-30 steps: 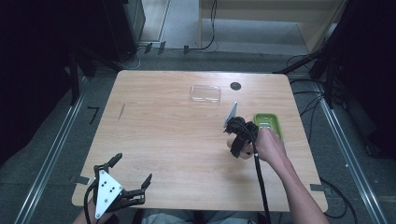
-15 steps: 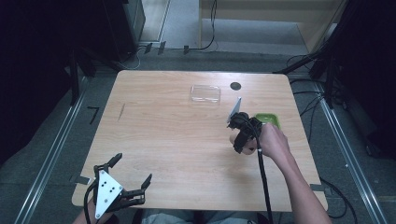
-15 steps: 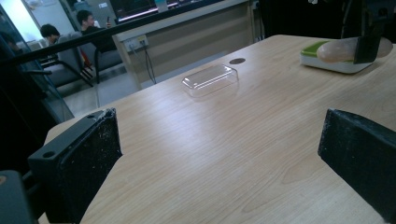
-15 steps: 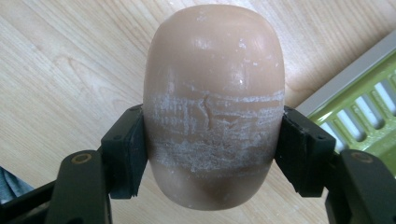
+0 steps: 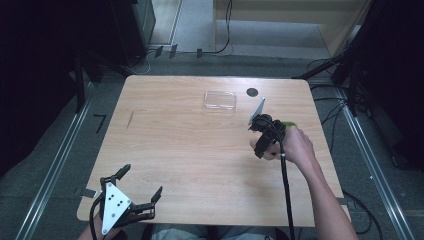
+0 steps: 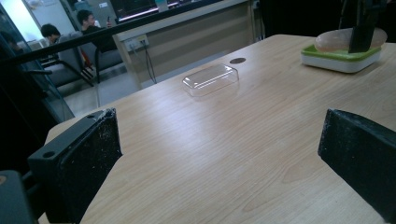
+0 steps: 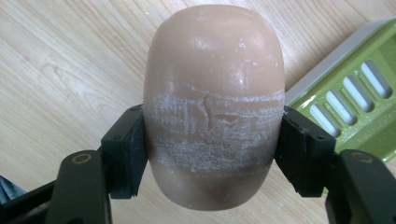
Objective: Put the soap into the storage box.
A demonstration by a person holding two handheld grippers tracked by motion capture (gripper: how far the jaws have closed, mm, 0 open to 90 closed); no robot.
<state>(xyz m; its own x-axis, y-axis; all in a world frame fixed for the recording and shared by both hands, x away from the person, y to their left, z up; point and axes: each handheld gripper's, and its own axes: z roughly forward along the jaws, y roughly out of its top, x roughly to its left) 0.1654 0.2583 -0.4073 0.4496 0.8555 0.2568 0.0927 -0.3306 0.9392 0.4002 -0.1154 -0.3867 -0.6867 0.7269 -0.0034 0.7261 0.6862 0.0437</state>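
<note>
Since a second ago, the right gripper has shifted a little farther along the surface toward the green soap dish; the left gripper has stayed at the near left corner. Its fingers are clenched on a tan bar of soap, gripping it across its middle, where the bar is scuffed white. In the right gripper view the soap hangs over bare wood, with the slotted dish just beside it at the right and nothing seen lying in its slotted tray. In the left gripper view the soap looks to sit over the dish; whether they touch I cannot tell. A clear plastic lid lies apart near the far edge, beside a dark round hole. The left gripper's fingers are spread wide, grasping nothing.
</note>
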